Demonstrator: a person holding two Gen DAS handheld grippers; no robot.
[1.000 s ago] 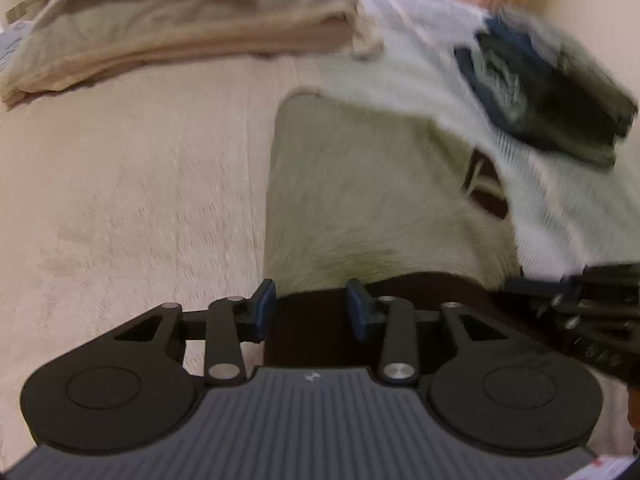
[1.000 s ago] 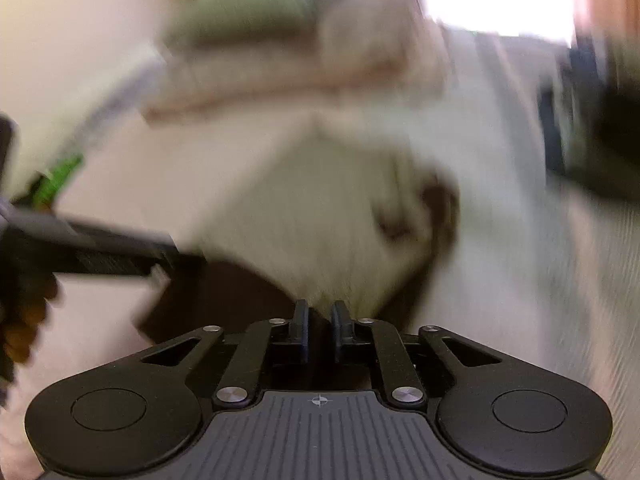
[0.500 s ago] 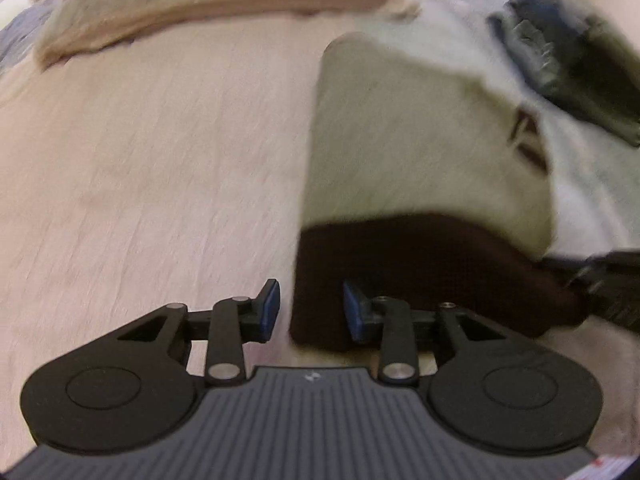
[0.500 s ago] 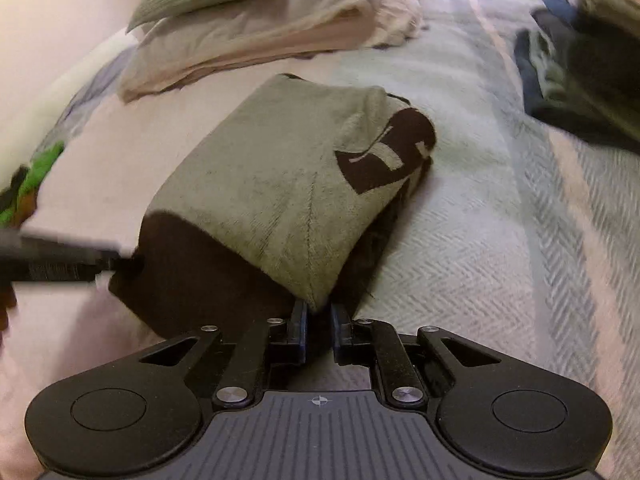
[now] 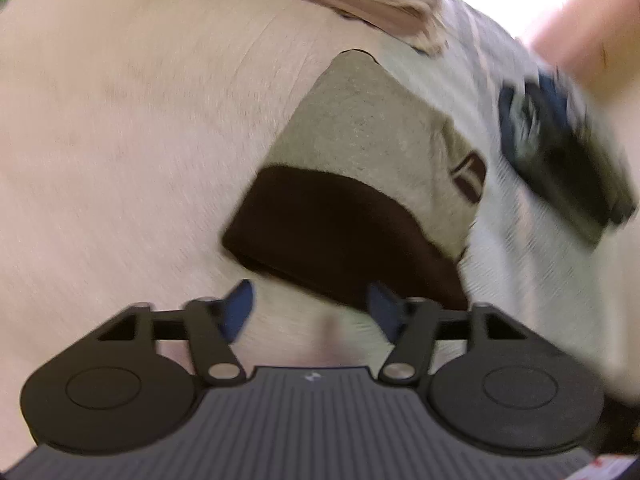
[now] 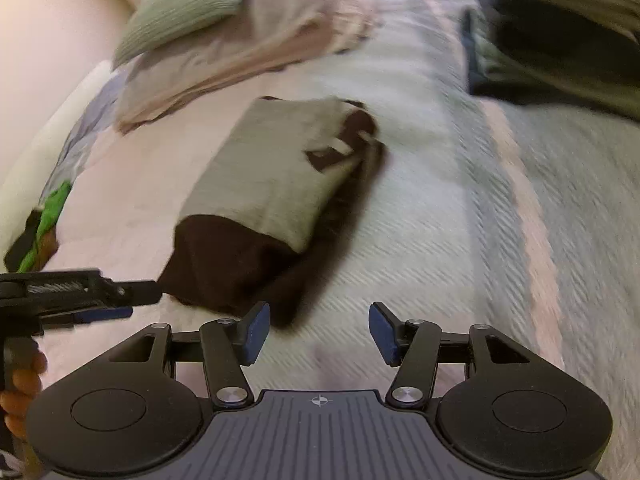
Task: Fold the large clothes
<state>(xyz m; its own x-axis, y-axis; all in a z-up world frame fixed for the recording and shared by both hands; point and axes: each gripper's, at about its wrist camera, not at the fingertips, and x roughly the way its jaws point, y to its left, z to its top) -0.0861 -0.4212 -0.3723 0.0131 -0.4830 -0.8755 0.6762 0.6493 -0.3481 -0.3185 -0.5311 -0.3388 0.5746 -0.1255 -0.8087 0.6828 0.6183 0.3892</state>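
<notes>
Folded garment (image 6: 276, 184), grey-green fleece with a dark brown end and a brown patch, lies flat on the bed (image 6: 420, 216), half on the pale pink blanket (image 5: 120, 140), half on the grey herringbone cover. Beyond it: a tan folded pile (image 6: 248, 60) topped by a ribbed green piece (image 6: 188, 4); a dark pile (image 6: 560, 48) to the right.

Left gripper (image 5: 310, 308): jaws opening, nothing between the blue pads, brown edge just ahead. Right gripper (image 6: 318, 330): jaws opening, empty, over the cover.

Only the right wrist view shows the left gripper from the side, a hand (image 6: 24, 380) and a green scrap (image 6: 52, 208).
</notes>
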